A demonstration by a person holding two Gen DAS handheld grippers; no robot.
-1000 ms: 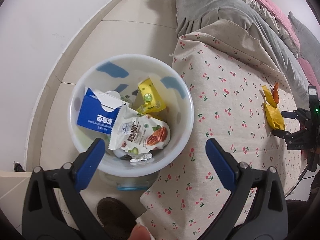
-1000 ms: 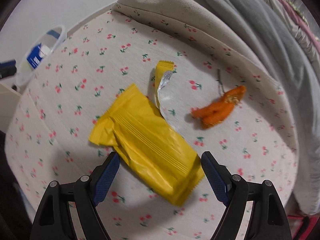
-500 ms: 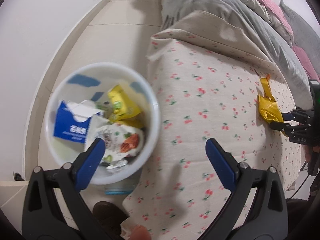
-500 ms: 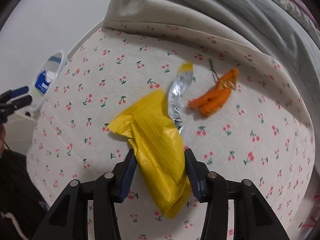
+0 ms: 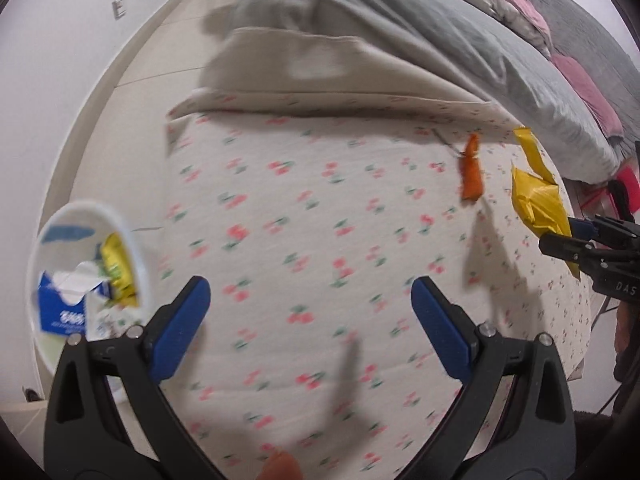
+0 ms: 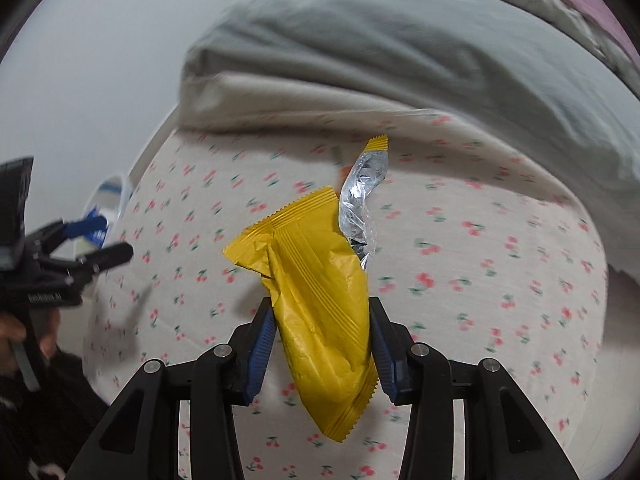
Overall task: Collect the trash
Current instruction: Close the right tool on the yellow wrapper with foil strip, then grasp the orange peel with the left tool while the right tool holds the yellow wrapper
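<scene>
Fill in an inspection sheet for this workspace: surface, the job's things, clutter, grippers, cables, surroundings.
Surface: cherry-print sheet over a bed, mostly bare.
Job's things: yellow wrapper clamped in the right gripper, its torn silver strip trailing upward; orange peel lying on the sheet; white trash bin beside the bed, already holding a blue carton and other wrappers.
Clutter: nothing seen beyond the trash itself.
Grippers: right gripper shut on the yellow wrapper; left gripper open, nothing between its fingers, above the sheet.
Cables: nothing seen.
Surroundings: grey blanket and pink bedding behind the sheet; tiled floor and white wall on the bin's side.
</scene>
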